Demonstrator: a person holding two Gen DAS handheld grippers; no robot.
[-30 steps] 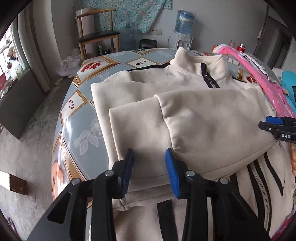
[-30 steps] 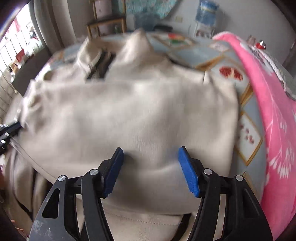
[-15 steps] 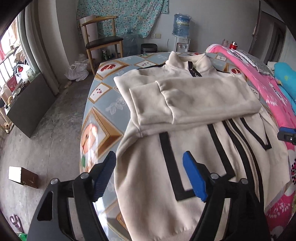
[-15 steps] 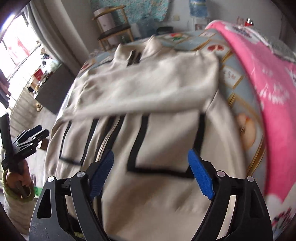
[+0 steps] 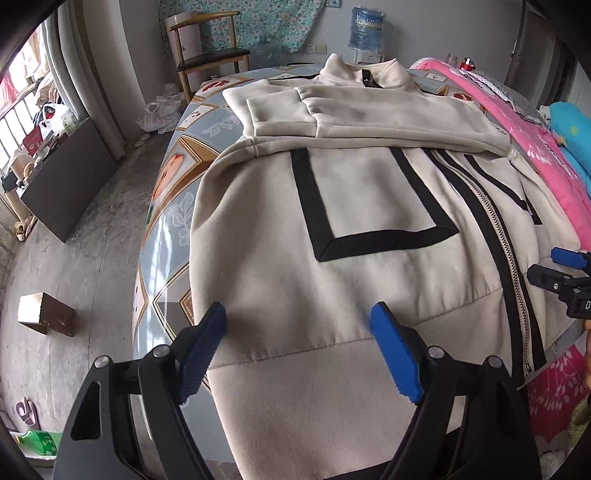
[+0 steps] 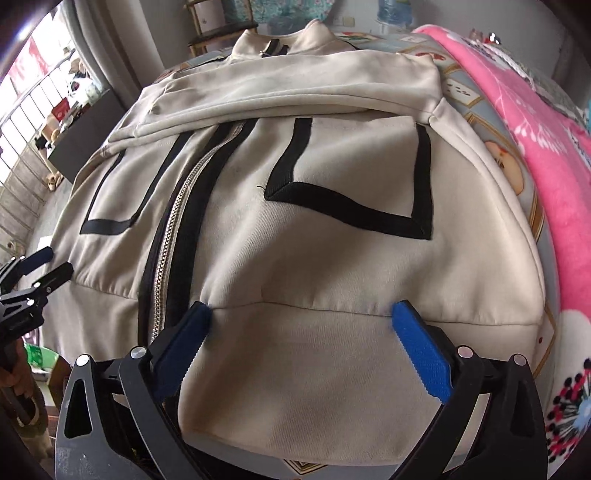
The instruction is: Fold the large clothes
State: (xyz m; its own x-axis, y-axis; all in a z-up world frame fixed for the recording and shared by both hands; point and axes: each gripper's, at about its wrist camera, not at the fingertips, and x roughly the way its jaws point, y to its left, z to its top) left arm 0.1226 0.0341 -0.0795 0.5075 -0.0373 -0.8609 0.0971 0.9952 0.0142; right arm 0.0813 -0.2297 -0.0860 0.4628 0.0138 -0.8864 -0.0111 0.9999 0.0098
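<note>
Jacket was our landmark: a cream zip-up with black band trim, lying front-up on the patterned table, its collar at the far end and its ribbed hem hanging over the near edge toward us. We saw both sleeves folded across the chest, stacked just below the collar, with the metal zipper closed down the middle between two black-outlined pocket panels. Our left gripper hovered over the hem on the jacket's left-hand side as that camera showed it, its jaws opening, blue pads spread wide with only loose fabric below them and nothing pinched. Our right gripper hovered over the hem on the other side of the zipper, its jaws also opening, pads wide apart and pressing on nothing; whether their tips brushed the cloth we could not tell. Beyond the jacket's right edge lay a pink blanket, just beside the garment. Past the collar stood a wooden chair and a water dispenser against the wall. Off the jacket's left side, down on the concrete floor, sat a small brown box.
</note>
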